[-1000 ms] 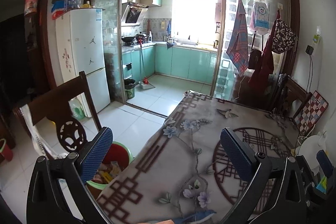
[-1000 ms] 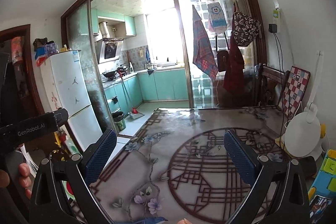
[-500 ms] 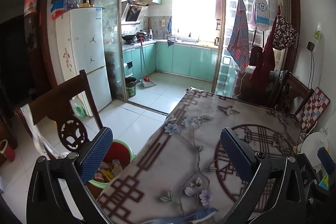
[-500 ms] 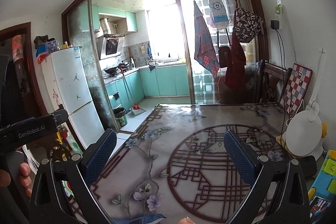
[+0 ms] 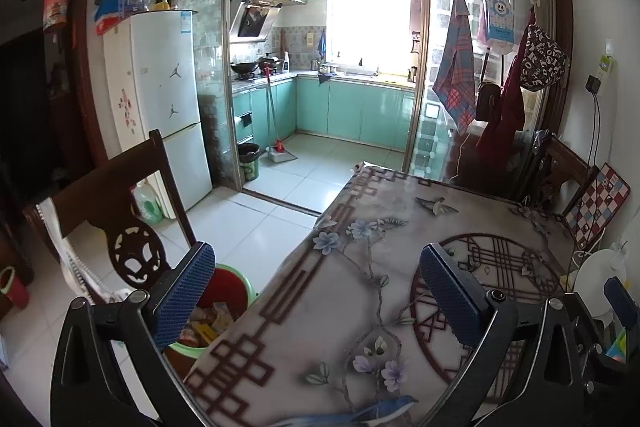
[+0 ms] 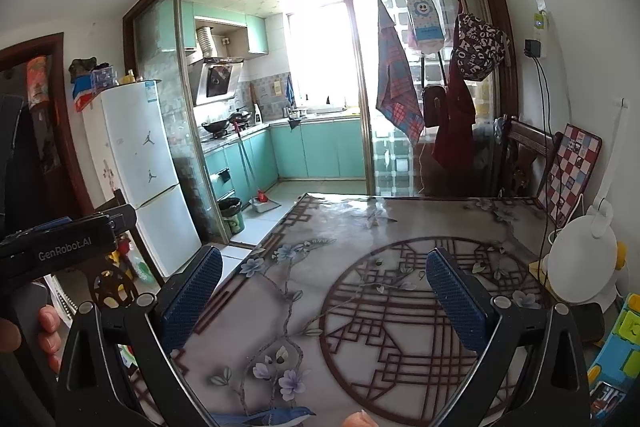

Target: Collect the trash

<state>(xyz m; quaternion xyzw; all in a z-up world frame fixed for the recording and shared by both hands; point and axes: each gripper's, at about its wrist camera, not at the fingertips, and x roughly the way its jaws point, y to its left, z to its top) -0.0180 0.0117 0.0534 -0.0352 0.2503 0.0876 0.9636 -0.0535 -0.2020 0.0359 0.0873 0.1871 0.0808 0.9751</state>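
Where the left wrist view looks along its fingers, the left gripper (image 5: 316, 291) is seen spread wide with nothing held between its blue pads. Below its left finger, on the floor against the near left edge of the table (image 5: 360, 307), a green-rimmed bin (image 5: 236, 291) is found, with wrappers (image 5: 208, 323) already lying inside it. A dark wooden chair (image 5: 116, 203) stands just left of the bin. No loose trash can be made out on the patterned tabletop in this view.

In the right wrist view, the right gripper (image 6: 324, 291) is likewise held wide apart and empty, above the circular pattern of the table. At the far right a white round appliance (image 6: 580, 267) and colourful boxes (image 6: 616, 347) are seen, with a small item at the near right edge too cut off to identify. The other gripper's body and a hand (image 6: 40, 327) appear at the left edge.

A wrong pick is judged the main risk: household objects at the right edge could be mistaken for rubbish. The bin, largely hidden by the table edge and finger, could also be missed on a drop, or the chair struck.
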